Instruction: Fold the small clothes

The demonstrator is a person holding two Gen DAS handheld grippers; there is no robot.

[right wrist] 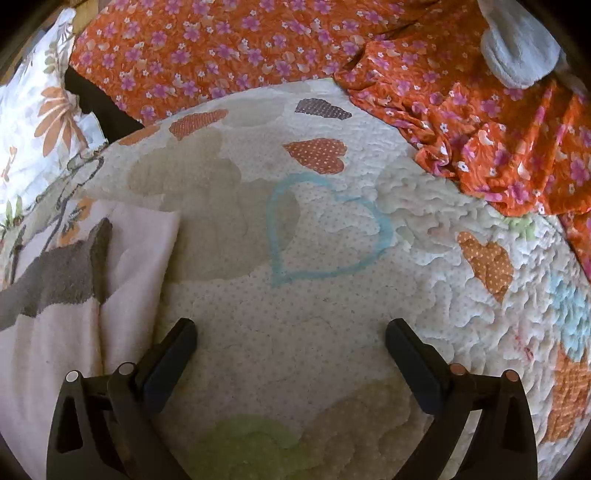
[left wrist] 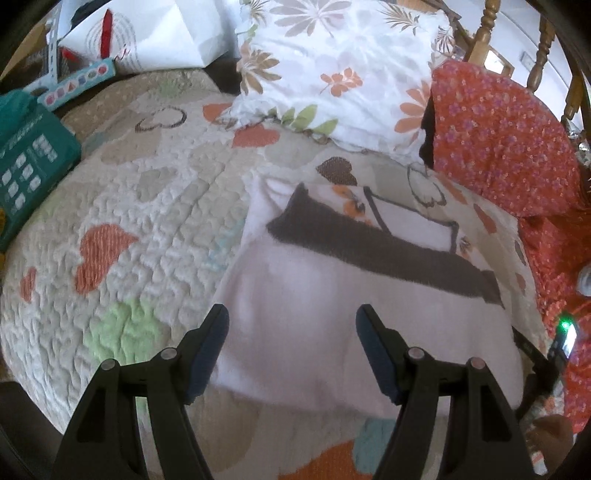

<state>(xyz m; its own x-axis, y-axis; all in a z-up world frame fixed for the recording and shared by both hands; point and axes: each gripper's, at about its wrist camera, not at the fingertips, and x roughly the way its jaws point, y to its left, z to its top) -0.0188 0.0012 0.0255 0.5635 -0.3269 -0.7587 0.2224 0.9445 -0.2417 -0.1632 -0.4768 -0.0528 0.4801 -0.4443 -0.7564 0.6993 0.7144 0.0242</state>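
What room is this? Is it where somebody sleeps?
Most likely a bedroom: the folding happens on a bed. You can see a quilt with hearts, a flowered pillow and a wooden bedpost.

Spread underneath: a quilted bedspread (left wrist: 159,206) patched with hearts, a floral pillow (left wrist: 332,70) at its head beside an orange flowered cloth (right wrist: 229,48). Off to the left edge, a teal box (left wrist: 29,162) and a white paper bag (left wrist: 147,33); behind, wooden bedposts (left wrist: 487,33)

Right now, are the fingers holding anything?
No. Both grippers are open and empty: the left gripper over the pink garment, the right gripper over the quilt.
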